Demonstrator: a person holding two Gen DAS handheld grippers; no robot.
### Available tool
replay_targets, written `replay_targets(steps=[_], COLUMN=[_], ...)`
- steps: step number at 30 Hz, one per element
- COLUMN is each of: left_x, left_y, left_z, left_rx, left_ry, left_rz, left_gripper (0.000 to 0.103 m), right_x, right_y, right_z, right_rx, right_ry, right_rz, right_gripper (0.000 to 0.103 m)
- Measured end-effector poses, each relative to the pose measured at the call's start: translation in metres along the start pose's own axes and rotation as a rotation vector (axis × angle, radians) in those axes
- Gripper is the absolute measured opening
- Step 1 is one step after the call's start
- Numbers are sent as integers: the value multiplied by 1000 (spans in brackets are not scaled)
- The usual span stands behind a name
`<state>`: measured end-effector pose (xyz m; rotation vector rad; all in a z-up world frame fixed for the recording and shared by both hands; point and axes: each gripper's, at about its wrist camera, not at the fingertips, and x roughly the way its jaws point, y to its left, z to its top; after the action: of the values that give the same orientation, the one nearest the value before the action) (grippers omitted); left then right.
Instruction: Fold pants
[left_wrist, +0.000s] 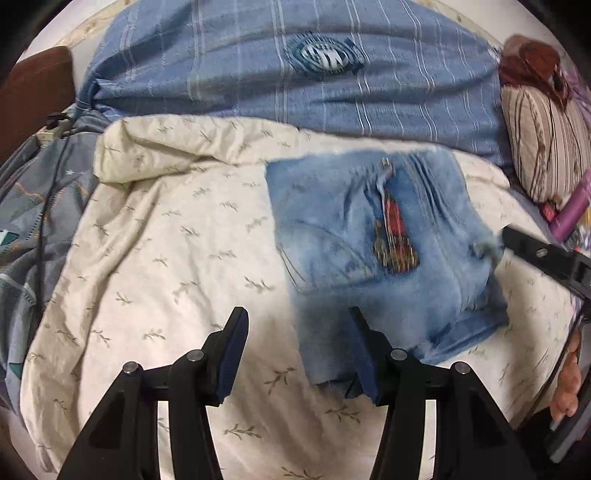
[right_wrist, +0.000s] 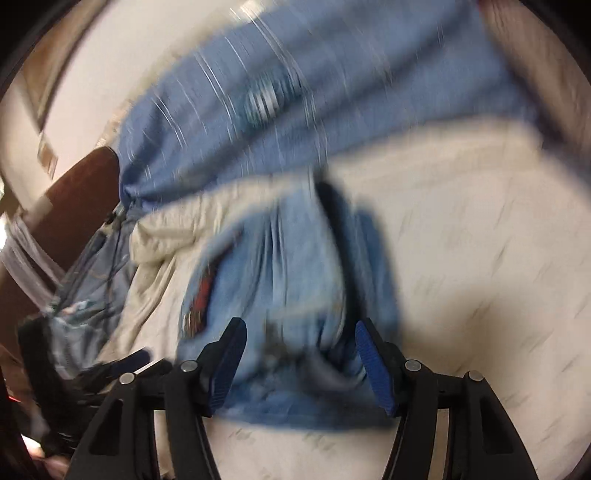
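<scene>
The light blue denim pants (left_wrist: 380, 251) lie folded into a thick rectangle on the cream leaf-print bedspread (left_wrist: 166, 258), with a red embroidered patch (left_wrist: 395, 236) on top. My left gripper (left_wrist: 295, 328) is open and empty, just in front of the bundle's near-left corner. In the right wrist view, which is motion-blurred, the pants (right_wrist: 280, 280) lie straight ahead and my right gripper (right_wrist: 299, 336) is open over their near edge, holding nothing. The right gripper also shows in the left wrist view (left_wrist: 546, 254) beside the bundle's right edge.
A blue striped blanket with a round logo (left_wrist: 295, 74) covers the far side of the bed. A striped pillow (left_wrist: 543, 140) and a purple bottle (left_wrist: 572, 214) sit at the right. A grey patterned quilt and a black cable (left_wrist: 40, 221) lie at the left.
</scene>
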<state>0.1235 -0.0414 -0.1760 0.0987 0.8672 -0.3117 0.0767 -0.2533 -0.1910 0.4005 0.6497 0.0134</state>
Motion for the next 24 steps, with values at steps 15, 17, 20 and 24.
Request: replay_targets(steps=[15,17,20,24], left_x=[32,31,29,26], left_y=[-7,-7,-8,-3], left_z=[6,4,4,7], left_rx=[21,14,24,2], left_ry=[107,98,97,105], left_rz=[26,24,22,7], left_gripper=[58,58,58,58], right_x=[57,60,59,53], right_y=[-4,-13,-11,-3], right_z=[3,-1,-6,-8], right_rx=[88,103,60,1], right_ry=[157,185,202,191], right_rz=[127,105,85,37], right_gripper=[64,61,60,60])
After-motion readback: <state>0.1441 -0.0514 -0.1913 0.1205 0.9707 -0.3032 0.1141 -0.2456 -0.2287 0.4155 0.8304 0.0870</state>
